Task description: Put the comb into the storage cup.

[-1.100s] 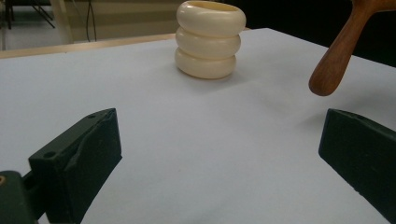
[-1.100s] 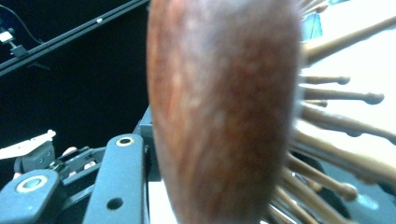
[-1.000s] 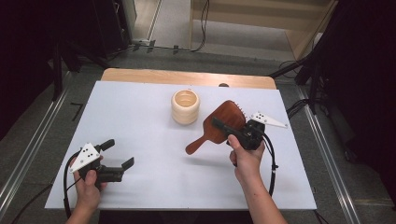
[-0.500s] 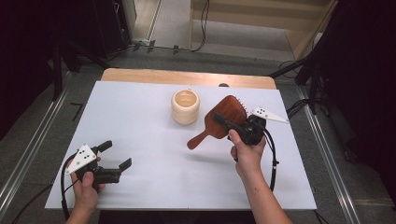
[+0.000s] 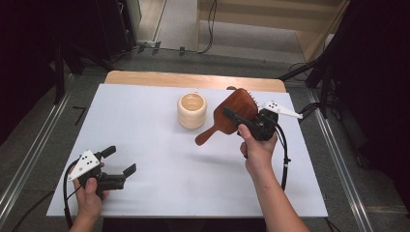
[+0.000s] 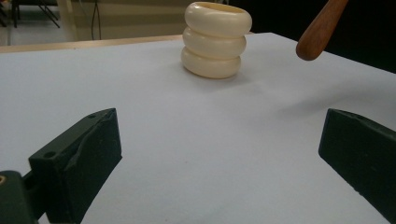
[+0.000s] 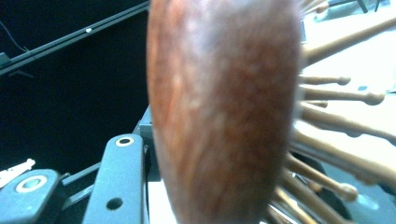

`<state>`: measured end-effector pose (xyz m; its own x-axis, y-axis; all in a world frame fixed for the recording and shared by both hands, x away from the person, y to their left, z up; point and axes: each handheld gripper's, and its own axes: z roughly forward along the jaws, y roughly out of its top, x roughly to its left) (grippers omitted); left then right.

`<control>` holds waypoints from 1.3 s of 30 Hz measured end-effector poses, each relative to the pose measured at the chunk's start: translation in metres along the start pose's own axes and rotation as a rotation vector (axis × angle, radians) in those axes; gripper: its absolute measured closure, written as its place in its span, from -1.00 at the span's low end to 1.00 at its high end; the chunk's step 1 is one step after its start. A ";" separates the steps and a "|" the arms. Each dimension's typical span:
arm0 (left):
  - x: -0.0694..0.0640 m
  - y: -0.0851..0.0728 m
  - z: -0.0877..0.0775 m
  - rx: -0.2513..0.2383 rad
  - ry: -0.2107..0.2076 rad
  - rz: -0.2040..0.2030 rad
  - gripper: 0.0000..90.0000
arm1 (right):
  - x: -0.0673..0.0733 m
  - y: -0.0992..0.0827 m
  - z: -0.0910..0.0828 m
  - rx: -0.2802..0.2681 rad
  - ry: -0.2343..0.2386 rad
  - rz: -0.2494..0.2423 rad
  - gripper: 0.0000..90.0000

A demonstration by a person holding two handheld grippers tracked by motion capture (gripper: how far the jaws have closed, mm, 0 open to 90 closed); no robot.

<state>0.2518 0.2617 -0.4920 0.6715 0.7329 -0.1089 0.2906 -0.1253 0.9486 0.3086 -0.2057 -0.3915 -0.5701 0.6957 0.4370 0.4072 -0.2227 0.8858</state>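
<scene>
The right tongs (image 5: pixel 244 122) are clenched on the head of a dark reddish-brown wooden paddle hairbrush with wooden bristle pins (image 5: pixel 232 114), holding it clear above the white-covered counter (image 5: pixel 159 159), its handle slanting down toward the person. Just beside the handle stands a cream ribbed round cup (image 5: pixel 192 110) on the counter. The left tongs (image 5: pixel 118 162) rest low at the near left edge, jaws spread wide with nothing between them, pointing toward the cup.

You face a white-topped table (image 5: pixel 145 121) with a wooden far edge. Grey floor (image 5: pixel 174 24) and black cables (image 5: pixel 210 19) fill the upper frame; darkness flanks both sides.
</scene>
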 end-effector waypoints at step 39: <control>0.002 0.000 0.000 -0.007 -0.002 -0.020 -1.00 | -0.002 0.040 0.020 -0.046 -0.017 -0.038 0.13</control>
<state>0.2530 0.2633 -0.4926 0.6668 0.7341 -0.1280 0.2991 -0.1063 0.9483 0.3403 -0.2025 -0.3599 -0.5724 0.7157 0.4001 0.3516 -0.2266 0.9083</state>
